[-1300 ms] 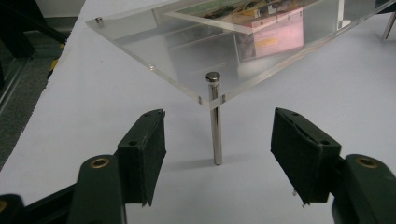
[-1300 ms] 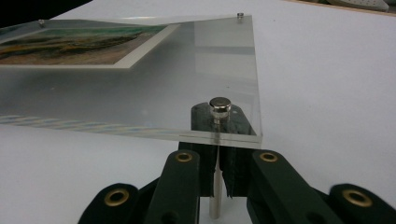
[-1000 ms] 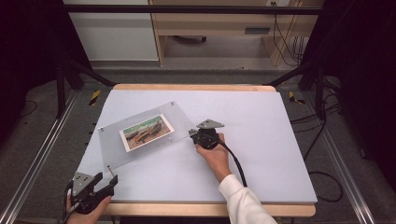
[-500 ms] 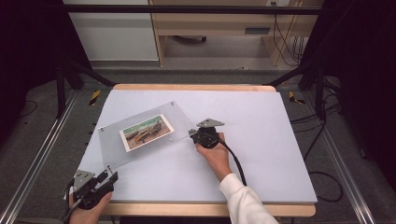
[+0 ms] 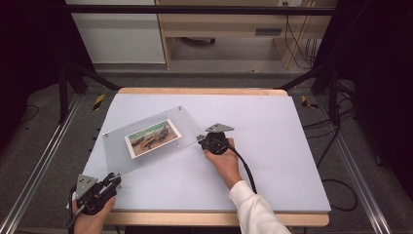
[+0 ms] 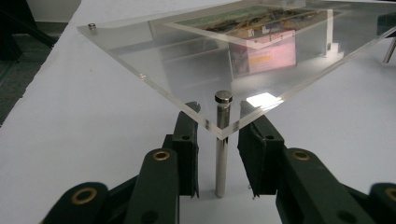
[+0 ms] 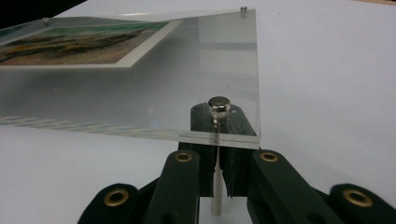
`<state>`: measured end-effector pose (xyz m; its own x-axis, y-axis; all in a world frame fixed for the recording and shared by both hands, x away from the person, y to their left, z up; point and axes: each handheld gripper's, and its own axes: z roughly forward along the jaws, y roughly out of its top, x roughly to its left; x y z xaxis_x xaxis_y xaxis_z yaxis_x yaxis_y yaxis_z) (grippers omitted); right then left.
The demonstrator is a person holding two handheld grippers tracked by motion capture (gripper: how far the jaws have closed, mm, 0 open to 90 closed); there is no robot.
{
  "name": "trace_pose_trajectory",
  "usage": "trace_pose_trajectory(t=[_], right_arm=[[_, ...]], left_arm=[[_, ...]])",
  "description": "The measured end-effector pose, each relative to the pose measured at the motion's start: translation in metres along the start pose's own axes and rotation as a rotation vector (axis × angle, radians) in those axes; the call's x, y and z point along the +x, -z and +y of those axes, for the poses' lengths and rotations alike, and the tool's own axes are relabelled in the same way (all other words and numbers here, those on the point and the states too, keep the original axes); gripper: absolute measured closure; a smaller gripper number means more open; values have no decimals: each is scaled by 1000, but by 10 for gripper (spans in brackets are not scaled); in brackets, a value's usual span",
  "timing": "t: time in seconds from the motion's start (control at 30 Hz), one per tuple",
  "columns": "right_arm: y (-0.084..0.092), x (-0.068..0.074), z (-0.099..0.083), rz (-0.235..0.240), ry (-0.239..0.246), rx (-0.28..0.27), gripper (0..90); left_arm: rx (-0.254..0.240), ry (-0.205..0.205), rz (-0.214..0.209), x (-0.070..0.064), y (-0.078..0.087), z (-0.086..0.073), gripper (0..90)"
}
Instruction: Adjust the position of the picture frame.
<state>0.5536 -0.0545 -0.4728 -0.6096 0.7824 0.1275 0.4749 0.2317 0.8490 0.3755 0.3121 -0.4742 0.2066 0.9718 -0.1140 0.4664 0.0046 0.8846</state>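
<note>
A clear acrylic picture frame (image 5: 181, 123) holding a landscape print (image 5: 150, 138) stands on short metal legs on the white table (image 5: 282, 131). My right gripper (image 5: 200, 140) is at the frame's right corner. In the right gripper view it (image 7: 217, 116) is shut on the metal leg (image 7: 215, 191) under that corner. My left gripper (image 5: 114, 177) sits at the frame's near-left corner. In the left gripper view it (image 6: 219, 112) is open, with the corner's metal leg (image 6: 221, 158) standing between the jaws, untouched by either one.
The table's wooden front edge (image 5: 214, 218) is close behind my left hand. A black cable (image 5: 246, 168) trails from the right gripper along the forearm. Metal rails (image 5: 39, 165) flank the table, and cabinets (image 5: 122, 34) stand beyond its far edge.
My left gripper has crept forward to the frame's near-left corner, so the leg now stands between its jaws. The right gripper and the frame have stayed put.
</note>
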Motion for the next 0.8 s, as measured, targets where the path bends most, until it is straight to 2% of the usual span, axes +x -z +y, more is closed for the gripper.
trace_pose_trajectory(t=[0.23, 0.5, 0.63, 0.8], right_arm=[[1, 0, 2, 7, -13, -1, 847], [1, 0, 5, 11, -2, -2, 850], [1, 0, 6, 11, 2, -4, 850], [1, 0, 6, 19, 1, -6, 850]], left_arm=[[-12, 3, 2, 0, -3, 1, 706], [-60, 44, -15, 3, -2, 4, 737], [-60, 52, -23, 3, -2, 4, 743], [-61, 83, -35, 7, 2, 6, 837]])
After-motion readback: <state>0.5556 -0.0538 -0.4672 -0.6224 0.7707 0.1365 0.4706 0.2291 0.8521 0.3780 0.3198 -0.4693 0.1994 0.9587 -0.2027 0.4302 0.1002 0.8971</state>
